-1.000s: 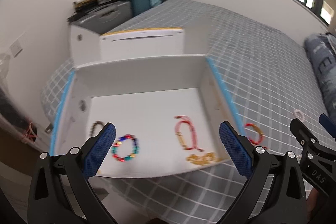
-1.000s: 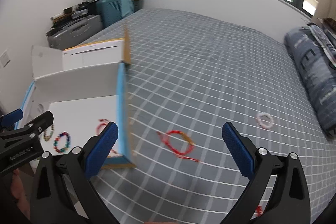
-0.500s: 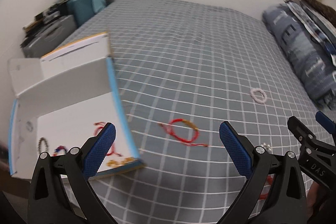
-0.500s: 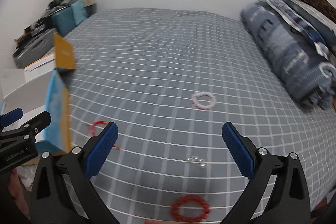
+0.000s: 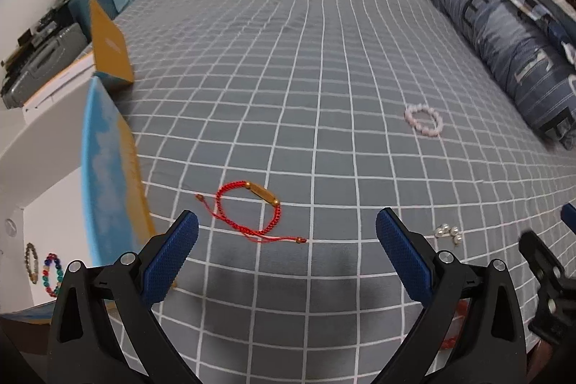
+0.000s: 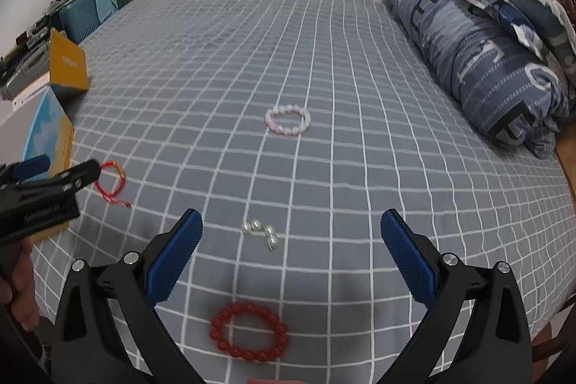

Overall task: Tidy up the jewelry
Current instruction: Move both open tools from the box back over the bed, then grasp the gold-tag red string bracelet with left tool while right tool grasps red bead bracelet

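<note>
Red cord bracelet [image 5: 248, 213]: thin braided red loop with a gold bar on its far-right side, lying flat on the grey checked bedspread [image 5: 324, 78], tails trailing near-right to a small bead.
Bar axis: slants from far-left to near-right; the loop's long axis runs the same way.
Left gripper [image 5: 286, 251]: jaws spread wide, holding nothing, hovering just this side of the cord bracelet!
Right gripper [image 6: 291, 249]: released too, fingers wide apart, nothing between them.
Pearl cluster [image 6: 261, 232]: small and shiny, sitting between the right fingertips' line of sight.
Red bead bracelet [image 6: 249, 330]: chunky round beads, nearest of all, below the right gripper.
Pink bead bracelet [image 6: 288, 120]: pale ring, further out mid-bed.
Box [image 5: 108, 175]: white inside, blue-and-yellow wall, at the left; a multicoloured bracelet [image 5: 52, 274] lies in it.
Change: half a second back the box filled more of the left view; both cameras have swung right, and the cord bracelet now sits centred between the left fingers.
</note>
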{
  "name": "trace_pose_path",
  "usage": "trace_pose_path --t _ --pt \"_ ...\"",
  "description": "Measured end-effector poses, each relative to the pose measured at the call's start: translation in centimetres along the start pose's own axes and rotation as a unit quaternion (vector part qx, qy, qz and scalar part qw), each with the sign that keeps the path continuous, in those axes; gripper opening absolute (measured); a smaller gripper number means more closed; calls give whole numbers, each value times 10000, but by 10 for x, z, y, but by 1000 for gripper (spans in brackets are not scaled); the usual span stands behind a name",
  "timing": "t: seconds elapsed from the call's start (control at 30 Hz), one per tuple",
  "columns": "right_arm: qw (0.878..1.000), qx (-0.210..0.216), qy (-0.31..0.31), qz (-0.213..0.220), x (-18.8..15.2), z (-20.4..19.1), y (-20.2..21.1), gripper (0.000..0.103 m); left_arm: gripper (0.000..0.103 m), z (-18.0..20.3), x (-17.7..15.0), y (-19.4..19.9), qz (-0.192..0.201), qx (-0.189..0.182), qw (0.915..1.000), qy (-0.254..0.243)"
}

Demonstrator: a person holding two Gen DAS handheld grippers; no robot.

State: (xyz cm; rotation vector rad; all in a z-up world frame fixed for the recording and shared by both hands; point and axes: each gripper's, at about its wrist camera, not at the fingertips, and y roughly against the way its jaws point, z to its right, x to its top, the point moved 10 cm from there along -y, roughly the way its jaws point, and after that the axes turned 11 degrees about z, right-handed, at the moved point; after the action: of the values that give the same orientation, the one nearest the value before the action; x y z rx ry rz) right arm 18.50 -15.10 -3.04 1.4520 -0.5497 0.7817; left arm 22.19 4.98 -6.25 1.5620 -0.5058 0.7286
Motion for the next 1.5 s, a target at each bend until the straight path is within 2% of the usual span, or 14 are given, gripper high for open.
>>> trace_pose_path --t 0.2,0.4,0.63,0.77,0.9,1.07,1.13,1.27,1.37,1.4,1.5 --pt "9988 268 53 -396 -36 1 -6 95 97 0 -17 -33 -313 117 9994 -27" --pt "9948 549 158 -843 -77 -3 -8 95 97 -7 -22 -56 -373 296 9989 -18" --pt "9907 568 313 -1197 -117 -2 -20 95 97 -23 -28 -77 -466 477 9978 49" --pt "9875 594 367 -1416 -134 -6 -29 87 97 -28 -32 -87 -523 548 9971 71" --pt "9860 590 412 -1507 -139 -9 -33 77 96 -29 -37 -95 -673 421 9966 214" --pt "9842 624 443 -1594 -142 -11 -36 61 77 -28 -43 -102 -860 208 9954 377" --pt "9835 650 458 -1623 -142 -11 -36 54 63 -29 -42 -101 -880 186 9950 428" --pt "9824 659 534 -1665 -143 -14 -32 34 46 -31 -42 -100 -923 190 9944 471" --pt "9817 668 604 -1676 -145 -18 -31 21 25 -31 -43 -99 -953 216 9943 433" --pt "9819 640 616 -1673 -145 -18 -31 15 10 -30 -43 -96 -966 230 9942 403" --pt "9825 611 555 -1672 -143 -17 -31 13 8 -25 -43 -93 -938 215 9948 346"
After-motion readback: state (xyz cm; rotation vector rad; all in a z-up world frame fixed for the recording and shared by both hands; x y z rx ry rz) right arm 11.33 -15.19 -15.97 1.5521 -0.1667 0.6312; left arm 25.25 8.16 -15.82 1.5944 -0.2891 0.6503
